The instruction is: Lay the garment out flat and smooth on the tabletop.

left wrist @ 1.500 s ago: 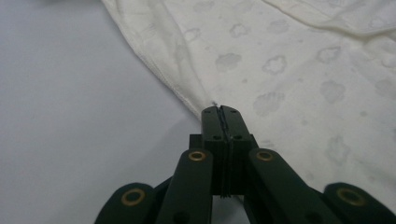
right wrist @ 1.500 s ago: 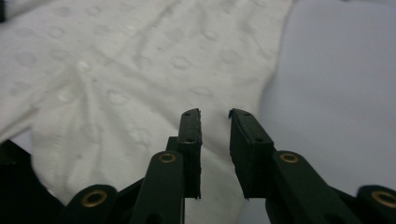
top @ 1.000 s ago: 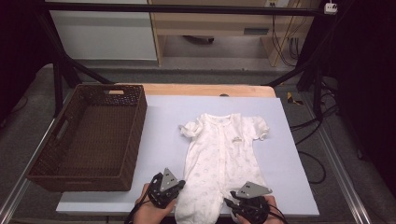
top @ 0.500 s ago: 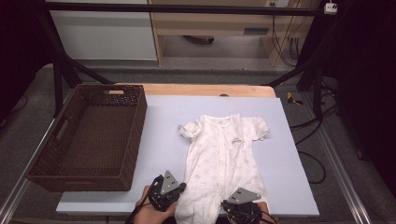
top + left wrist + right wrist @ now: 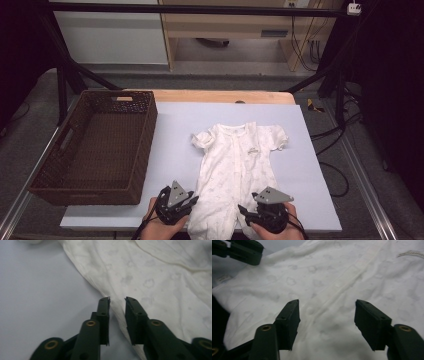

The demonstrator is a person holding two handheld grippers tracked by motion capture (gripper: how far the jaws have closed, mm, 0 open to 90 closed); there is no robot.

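High view: a white baby romper (image 5: 239,172) lies flat on the lilac mat (image 5: 175,125), right of the wicker basket (image 5: 95,145); the left gripper (image 5: 186,206) and right gripper (image 5: 245,211) flank its leg end. Left gripper view: jaws have just opened narrowly, straddling the romper's edge without pinching; right gripper view: jaws have just opened wide above the fabric, empty.

Evenly lit table under overhead light, dark room corners, soft shadows, both gripper views slightly blurred, no glare
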